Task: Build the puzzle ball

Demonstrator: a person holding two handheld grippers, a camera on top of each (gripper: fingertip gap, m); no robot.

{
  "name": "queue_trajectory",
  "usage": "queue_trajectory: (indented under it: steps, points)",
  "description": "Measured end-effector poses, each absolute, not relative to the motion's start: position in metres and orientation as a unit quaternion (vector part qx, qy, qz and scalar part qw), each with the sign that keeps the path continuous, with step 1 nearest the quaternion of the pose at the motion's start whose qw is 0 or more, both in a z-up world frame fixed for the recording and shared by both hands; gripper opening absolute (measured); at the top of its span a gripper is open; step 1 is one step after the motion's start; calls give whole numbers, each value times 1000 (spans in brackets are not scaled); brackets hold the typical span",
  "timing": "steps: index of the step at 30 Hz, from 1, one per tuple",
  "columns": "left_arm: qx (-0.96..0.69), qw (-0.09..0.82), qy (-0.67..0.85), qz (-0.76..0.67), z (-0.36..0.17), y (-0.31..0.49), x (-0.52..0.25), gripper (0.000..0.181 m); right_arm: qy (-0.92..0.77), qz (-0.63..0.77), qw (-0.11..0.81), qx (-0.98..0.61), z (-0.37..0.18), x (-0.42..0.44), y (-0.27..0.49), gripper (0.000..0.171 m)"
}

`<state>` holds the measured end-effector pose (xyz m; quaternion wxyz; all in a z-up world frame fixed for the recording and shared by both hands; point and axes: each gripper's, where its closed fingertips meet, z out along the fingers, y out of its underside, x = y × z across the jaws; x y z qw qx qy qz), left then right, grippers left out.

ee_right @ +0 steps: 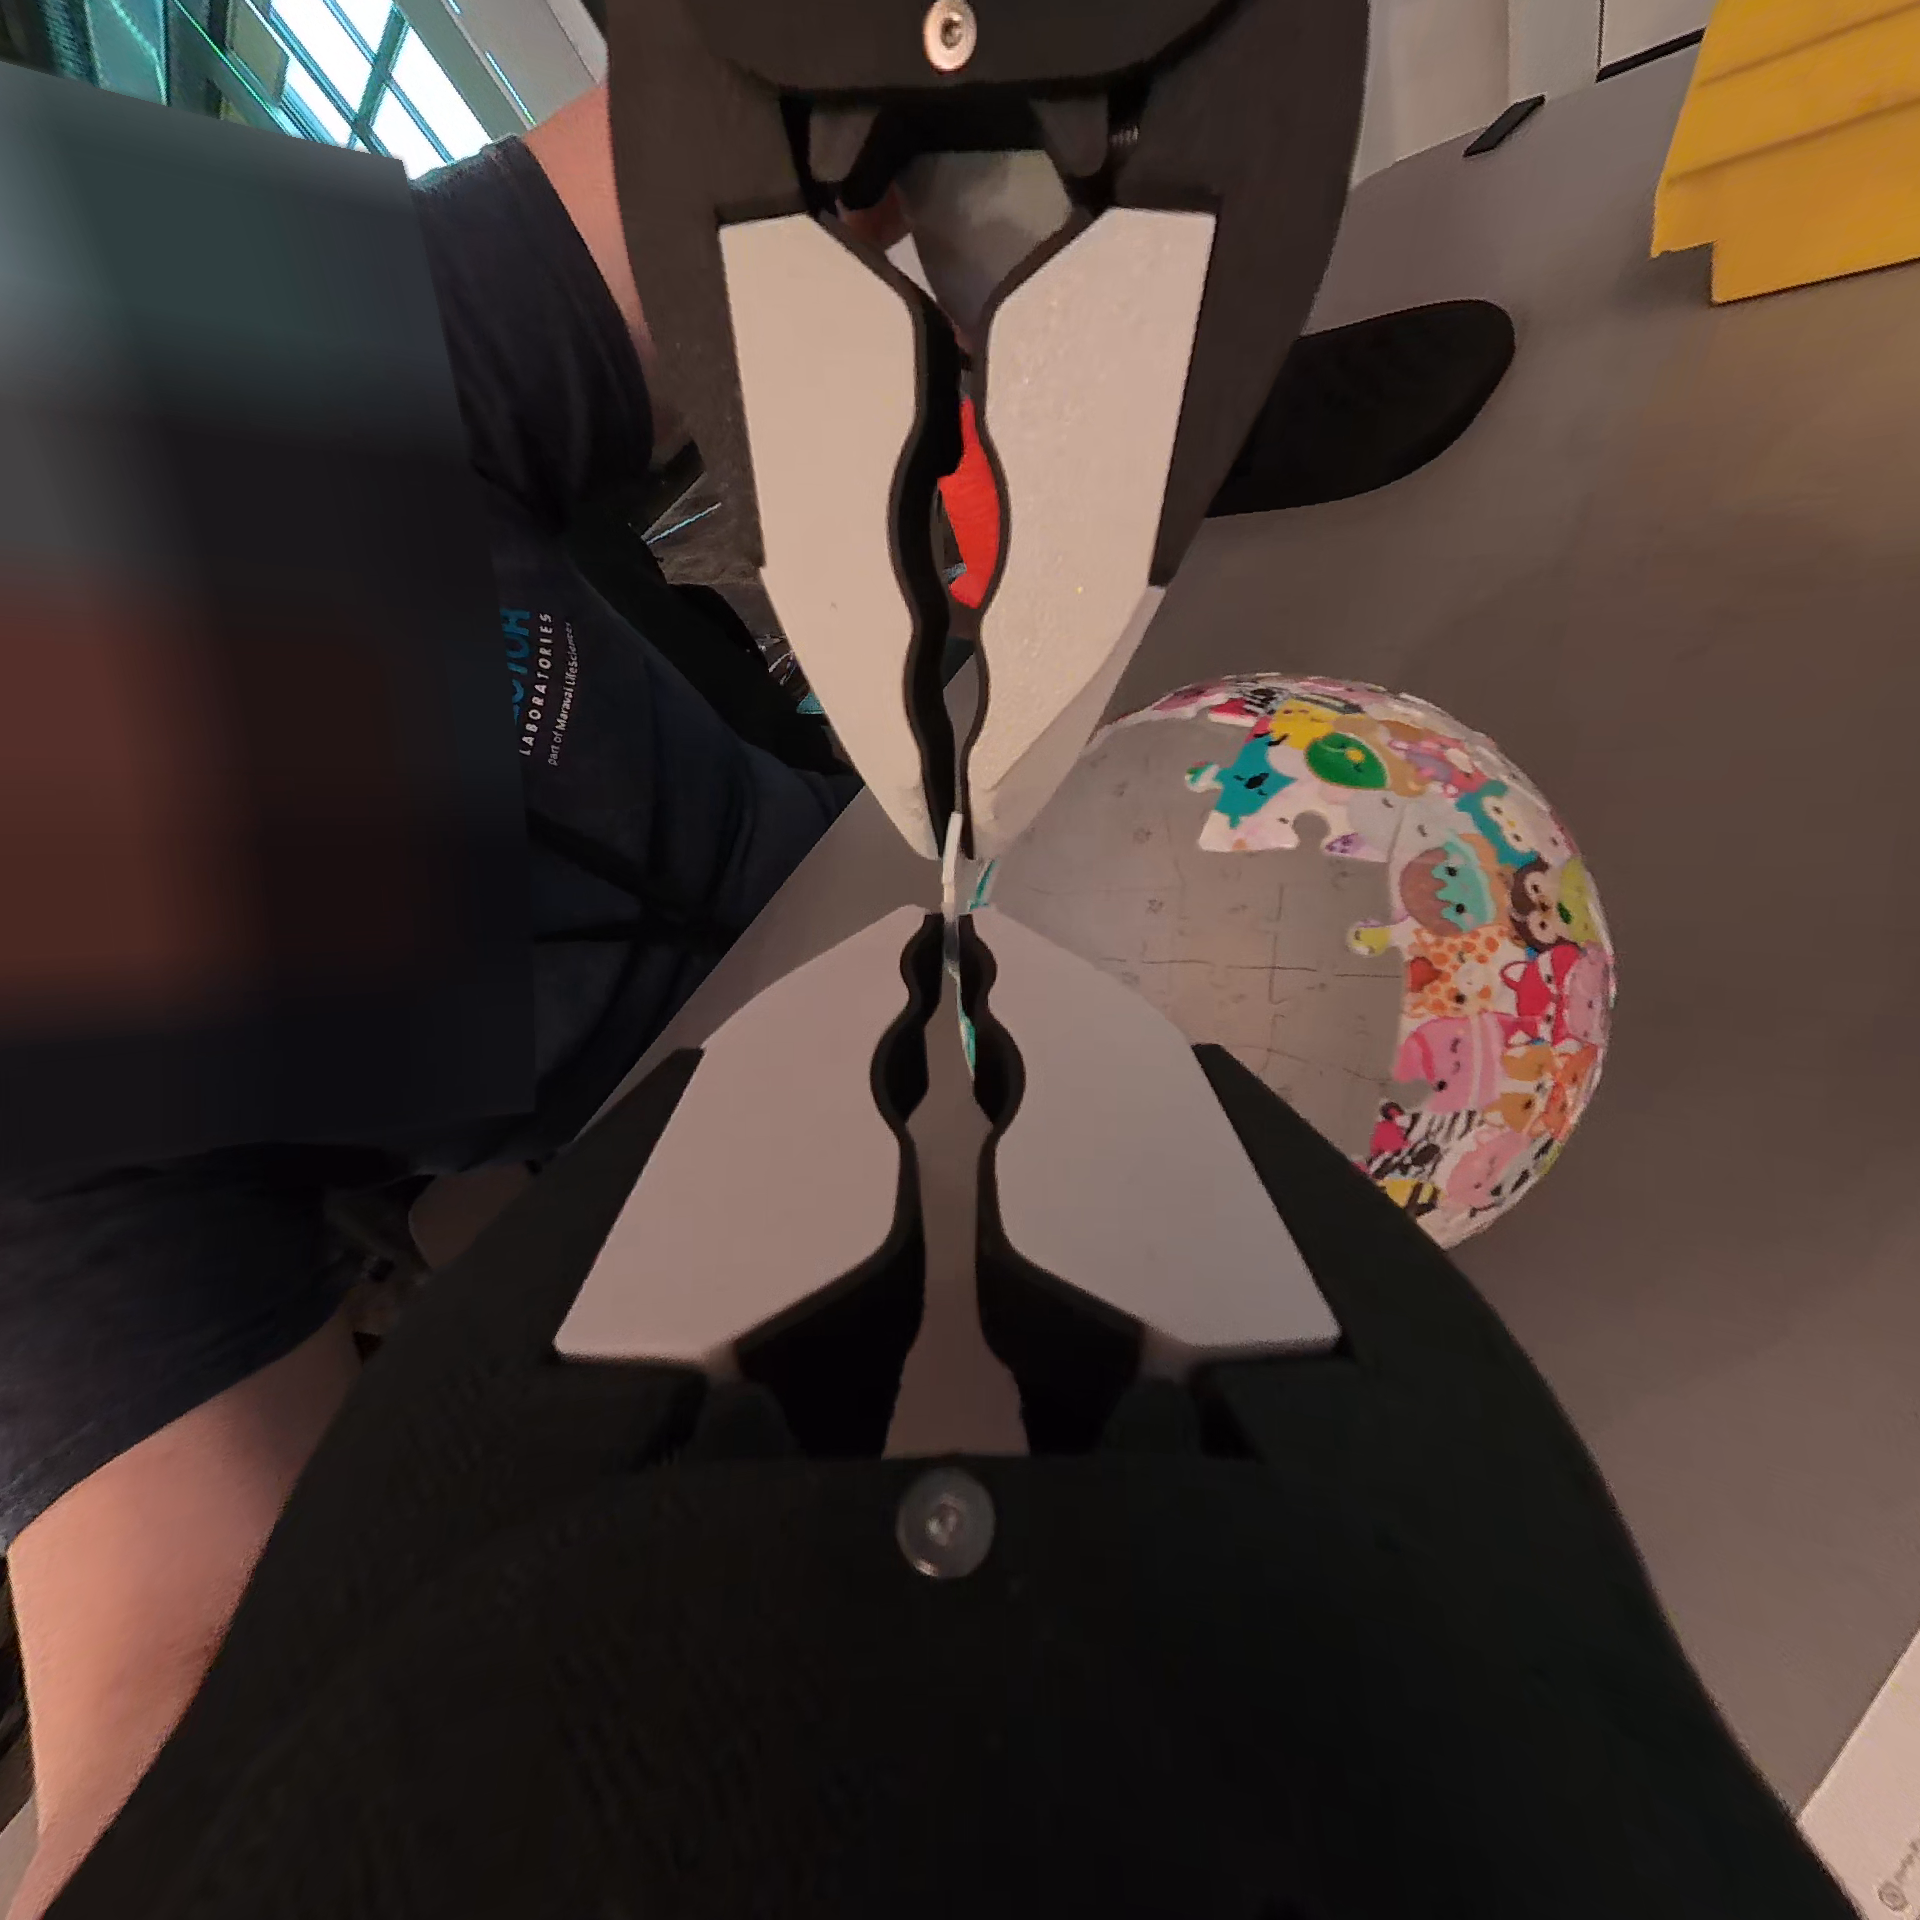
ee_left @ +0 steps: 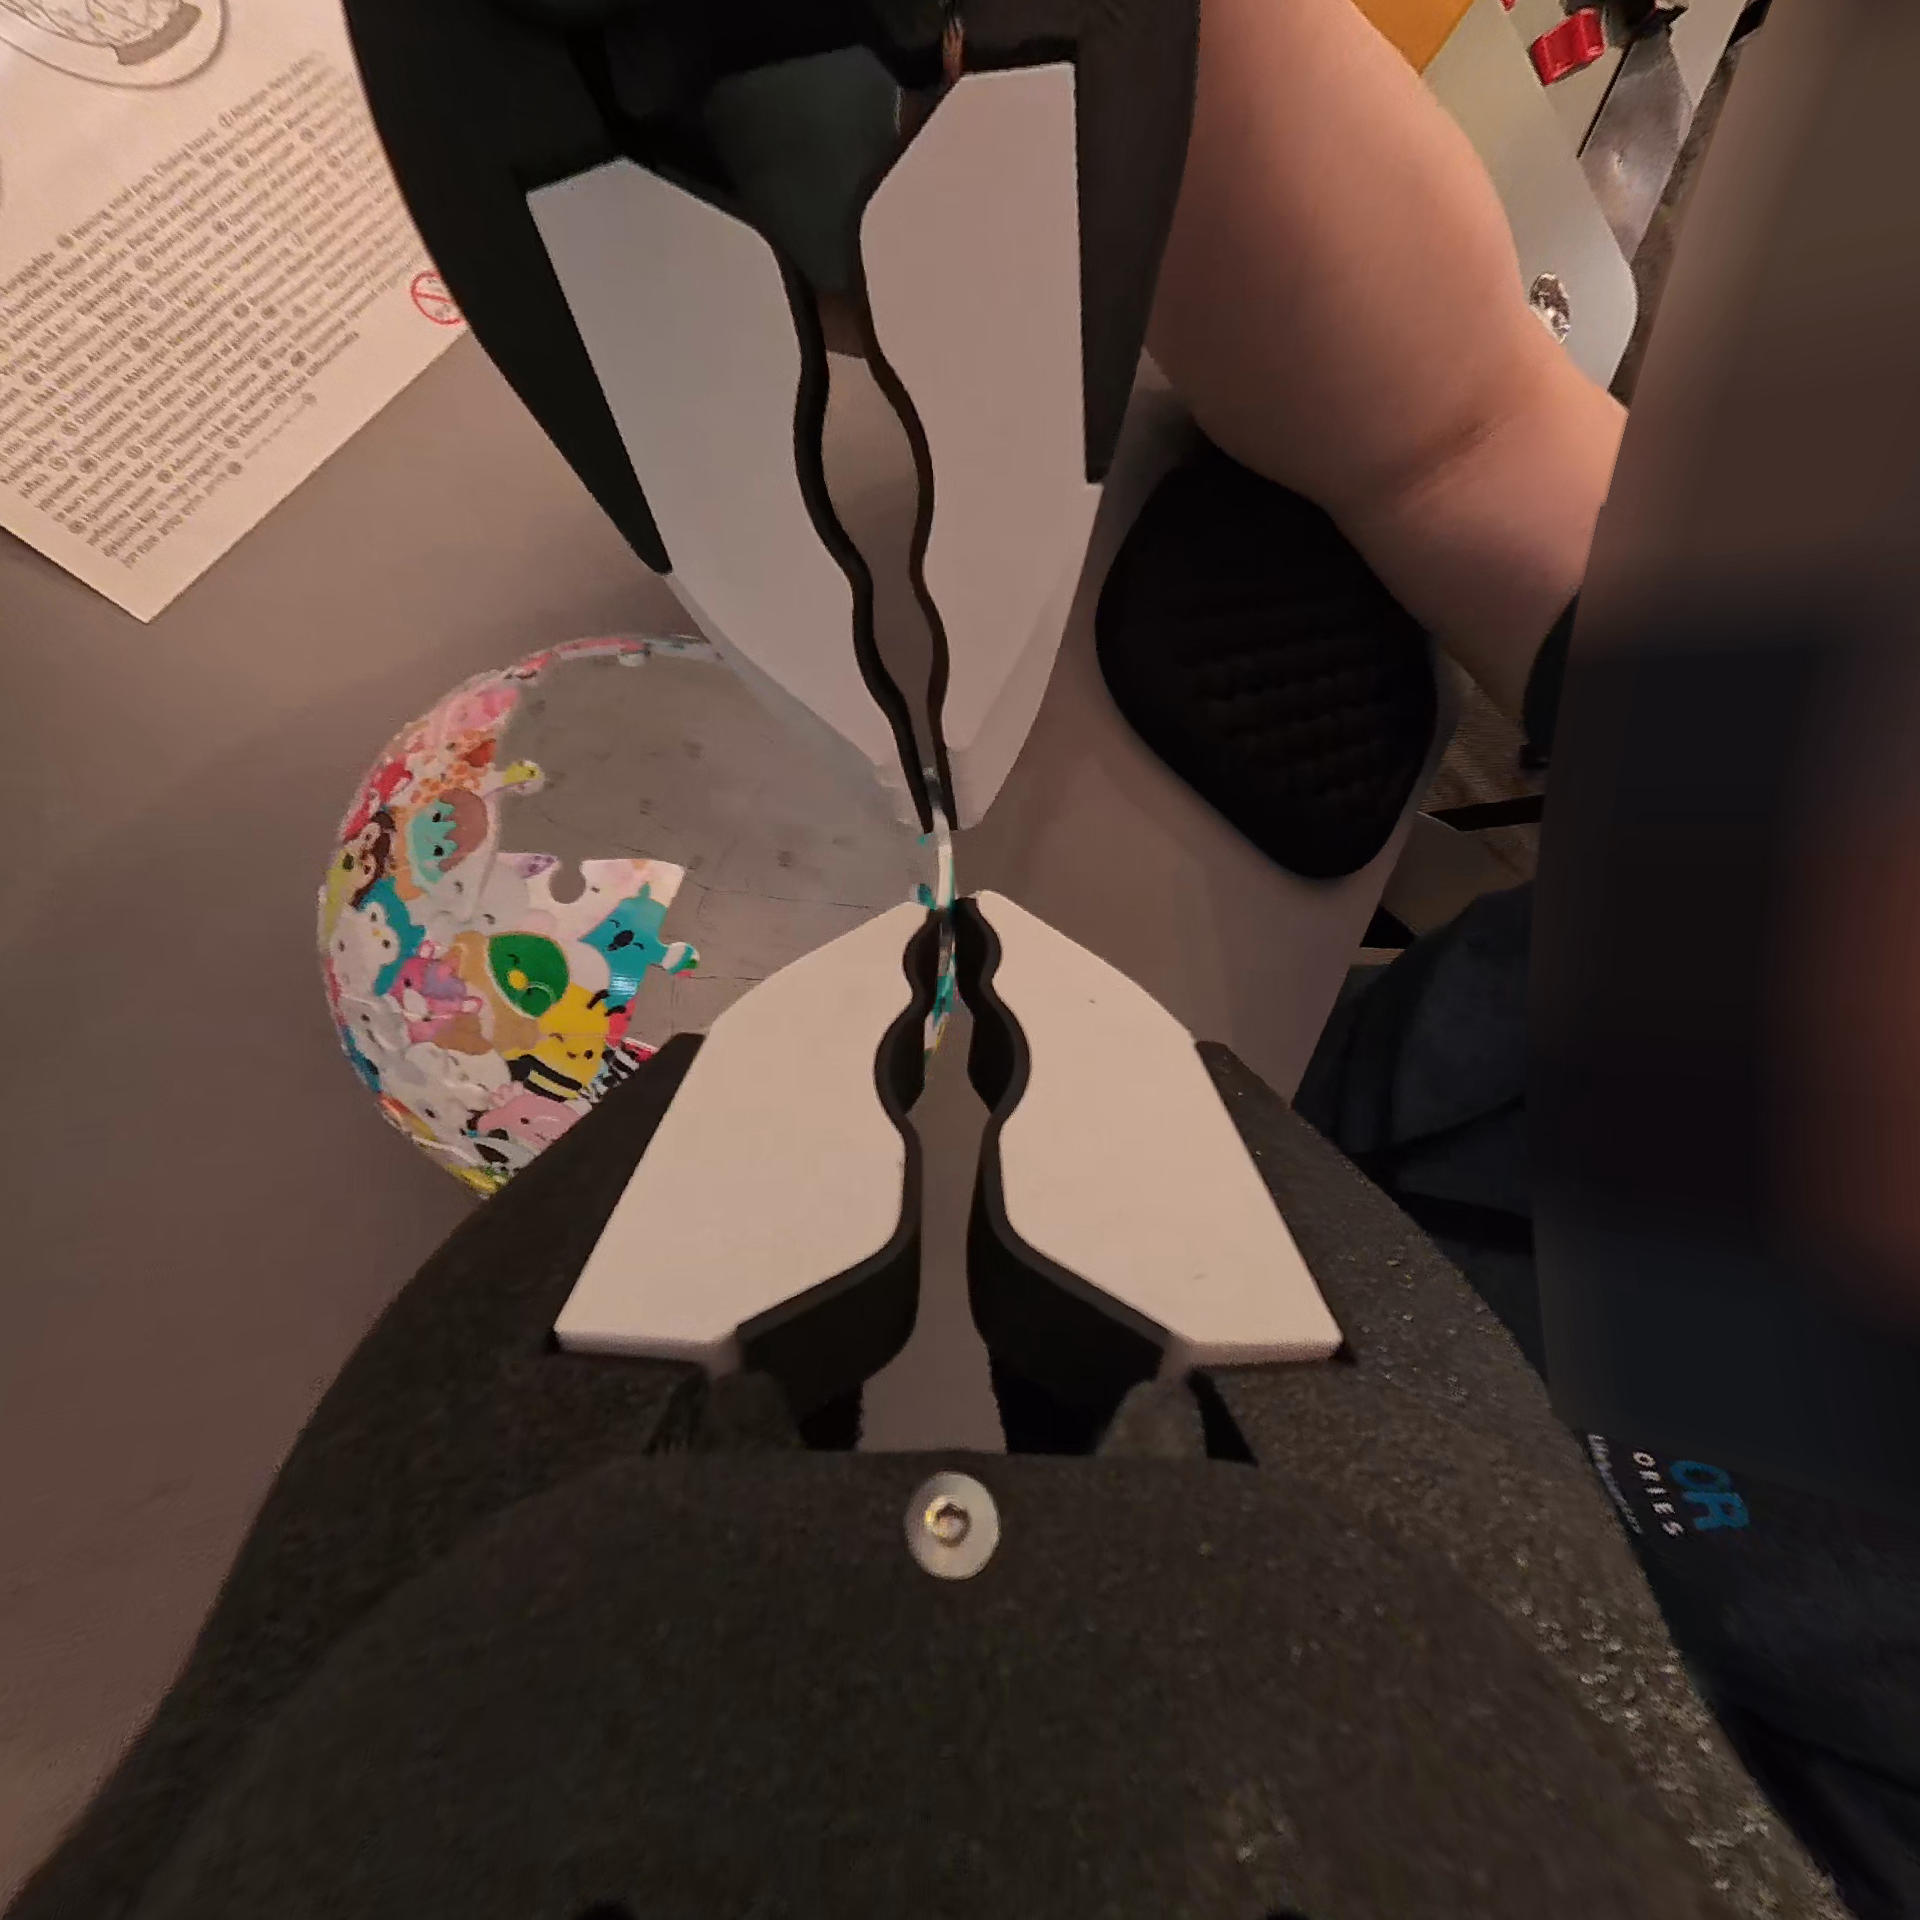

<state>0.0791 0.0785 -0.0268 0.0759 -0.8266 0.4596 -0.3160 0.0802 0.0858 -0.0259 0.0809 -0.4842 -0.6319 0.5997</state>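
Observation:
The puzzle ball point(ee_left: 468, 935) sits on the grey table point(ee_left: 156, 883), part colourful cartoon pieces, part bare grey shell; it also shows in the right wrist view point(ee_right: 1351, 935). My two grippers meet tip to tip beside the ball. A thin puzzle piece point(ee_left: 943, 873) stands edge-on between them. My left gripper point(ee_left: 940, 914) is shut on one end of it. My right gripper point(ee_left: 935, 821) comes in from above and is shut on the other end. In the right wrist view my right gripper point(ee_right: 945, 925) and left gripper point(ee_right: 951, 831) pinch the same piece point(ee_right: 954, 868).
A printed instruction sheet point(ee_left: 187, 312) lies at the table's far left; a sheet corner point(ee_right: 1870, 1818) shows at lower right. A person's bare arm point(ee_left: 1403, 312) and dark shirt point(ee_right: 364, 727) are close. A black mesh chair part point(ee_left: 1268, 675) and a yellow object point(ee_right: 1787, 135) lie beyond.

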Motion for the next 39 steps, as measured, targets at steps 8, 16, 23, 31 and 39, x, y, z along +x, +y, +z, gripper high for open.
queue_trajectory:
  steps: [8, 16, 23, 31, 39]
  points:
    - [-823, 51, 464, -324, -27, 80, 80, 2, -629, 604, 110, -477, -20, 83, 90, 11]
    - [-822, 29, 457, -339, -27, 81, 81, 2, -636, 592, 104, -485, -32, 87, 94, 25]
    - [-818, 25, 455, -351, -27, 82, 81, 2, -631, 606, 125, -468, -27, 79, 93, 22]
    - [-815, 30, 466, -344, -27, 82, 80, 2, -639, 606, 94, -464, -31, 83, 88, 3]
    - [-811, 65, 492, -311, -23, 91, 76, 14, -627, 616, 73, -471, -30, 81, 87, 3]
